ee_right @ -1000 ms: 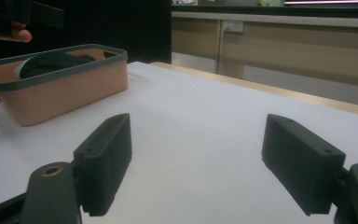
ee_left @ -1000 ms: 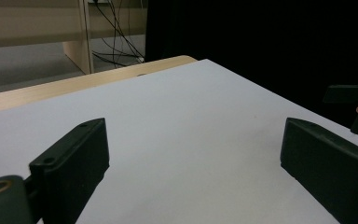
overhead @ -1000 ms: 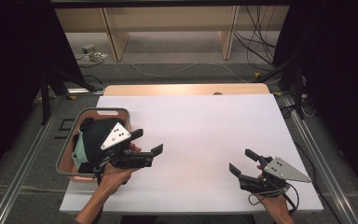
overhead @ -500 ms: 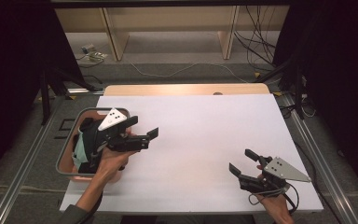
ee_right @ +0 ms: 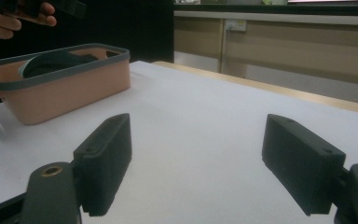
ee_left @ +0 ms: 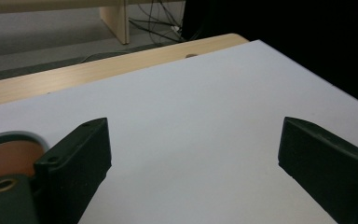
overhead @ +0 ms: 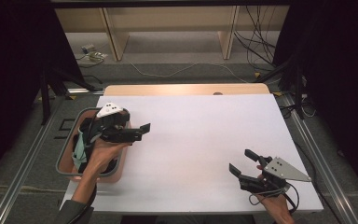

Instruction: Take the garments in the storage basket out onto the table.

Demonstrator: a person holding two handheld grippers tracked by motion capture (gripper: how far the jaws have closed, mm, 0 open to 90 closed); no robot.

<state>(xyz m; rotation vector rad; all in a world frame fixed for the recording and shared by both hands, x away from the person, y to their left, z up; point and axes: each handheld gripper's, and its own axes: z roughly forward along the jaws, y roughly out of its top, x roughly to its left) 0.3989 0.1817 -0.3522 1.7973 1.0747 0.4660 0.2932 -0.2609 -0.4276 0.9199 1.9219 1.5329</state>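
Now the left gripper is held with fingers spread and empty above the pink basket at the bench's left edge, while the right gripper, likewise released, is kept near the front right corner.

Place: a lab or recording room — dark curtains are hanging at 9 and 3 o'clock.
Evidence: loose cables are trailing over grey floor at 1 o'clock — aluminium rails are flanking the white table.
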